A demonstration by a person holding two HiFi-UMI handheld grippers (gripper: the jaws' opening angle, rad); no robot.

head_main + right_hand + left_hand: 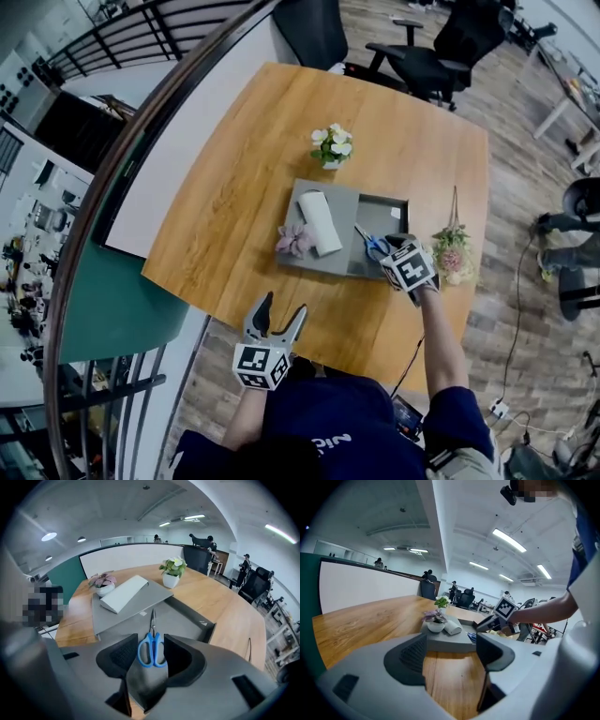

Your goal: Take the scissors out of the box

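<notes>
Your right gripper [397,244] hangs tilted steeply down over the open end of the grey box [206,631], which rests on the wooden table [234,187]. Its jaws stand apart and unclenched. The scissors [152,647] lie flat on the box floor with their blue handle loops between the two pads and their closed blades pointing away from you, toward the far wall of the box. The scissors are not lifted, and the right gripper view shows no clear pressure of the pads on the loops. The grey lid [343,201] covers the left part of the box and leaves only the right part uncovered. On the lid lie a white roll [320,223] and, just beside it at the near corner, a small pink plant [294,240] in a white pot. A second pot with white flowers [332,146] stands on the table beyond the box, and a bunch of dried flowers [453,251] lies to its right. Your left gripper [452,641] is held at the near edge of the table, well apart from the box and aimed toward it. Its jaws are spread, with nothing between them but bare wood.
</notes>
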